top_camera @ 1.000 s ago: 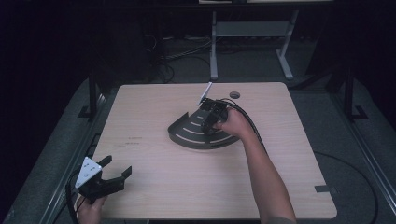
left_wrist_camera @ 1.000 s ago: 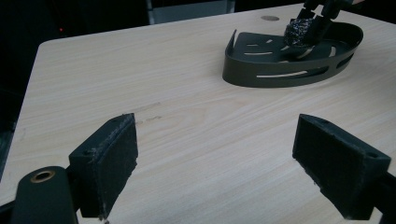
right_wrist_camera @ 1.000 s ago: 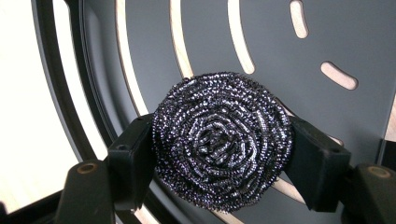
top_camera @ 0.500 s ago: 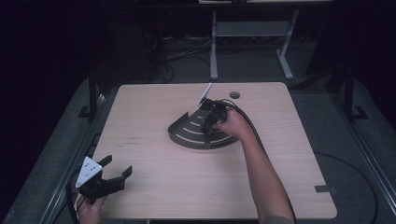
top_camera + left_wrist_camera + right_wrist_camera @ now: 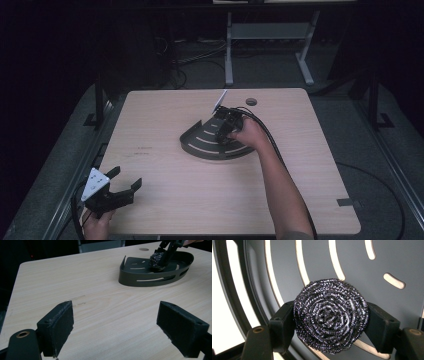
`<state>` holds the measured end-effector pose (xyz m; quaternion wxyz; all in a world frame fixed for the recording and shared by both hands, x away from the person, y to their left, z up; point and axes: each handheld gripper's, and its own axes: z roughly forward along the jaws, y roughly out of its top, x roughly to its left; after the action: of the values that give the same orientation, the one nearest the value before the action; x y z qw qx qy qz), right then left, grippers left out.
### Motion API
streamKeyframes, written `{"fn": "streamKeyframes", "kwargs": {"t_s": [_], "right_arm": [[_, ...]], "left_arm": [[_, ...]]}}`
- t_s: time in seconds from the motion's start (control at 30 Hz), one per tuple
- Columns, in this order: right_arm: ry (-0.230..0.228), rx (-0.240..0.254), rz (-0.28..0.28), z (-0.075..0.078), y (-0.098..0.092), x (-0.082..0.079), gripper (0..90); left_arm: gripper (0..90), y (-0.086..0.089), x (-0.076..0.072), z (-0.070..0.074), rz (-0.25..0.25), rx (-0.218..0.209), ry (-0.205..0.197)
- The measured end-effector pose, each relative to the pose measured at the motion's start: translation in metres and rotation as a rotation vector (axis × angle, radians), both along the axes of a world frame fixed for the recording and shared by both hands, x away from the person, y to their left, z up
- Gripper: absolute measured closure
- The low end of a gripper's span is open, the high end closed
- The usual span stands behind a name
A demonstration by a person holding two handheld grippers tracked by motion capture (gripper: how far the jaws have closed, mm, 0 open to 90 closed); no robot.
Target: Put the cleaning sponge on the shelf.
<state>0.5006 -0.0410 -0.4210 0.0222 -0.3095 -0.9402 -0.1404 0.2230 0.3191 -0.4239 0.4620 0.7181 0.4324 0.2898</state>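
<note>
A dark grey fan-shaped slotted tray lies at the middle of the wooden table. A round steel-wool scourer is pinched between the two black jaws of my right gripper, just over the tray's floor. My left gripper hovers open at the table's near left corner, far from the tray, with nothing between its pads.
A small round dark disc sits in the tabletop near the far edge. The right gripper's black cable trails over the table beside the forearm. A metal stand is on the floor beyond the table.
</note>
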Motion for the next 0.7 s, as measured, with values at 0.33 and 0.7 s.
{"fn": "streamKeyframes", "kwargs": {"t_s": [0.33, 0.7], "right_arm": [[-0.001, 0.015, -0.026, -0.0042, -0.0073, 0.0007, 29.6], [-0.024, 0.027, -0.041, 0.0006, -0.0097, 0.0010, 21.2]], "left_arm": [[13.3, -0.0002, 0.0005, -0.0004, -0.002, 0.000, 0.003], [13.3, -0.0002, 0.0007, -0.0007, -0.001, 0.000, 0.004]]}}
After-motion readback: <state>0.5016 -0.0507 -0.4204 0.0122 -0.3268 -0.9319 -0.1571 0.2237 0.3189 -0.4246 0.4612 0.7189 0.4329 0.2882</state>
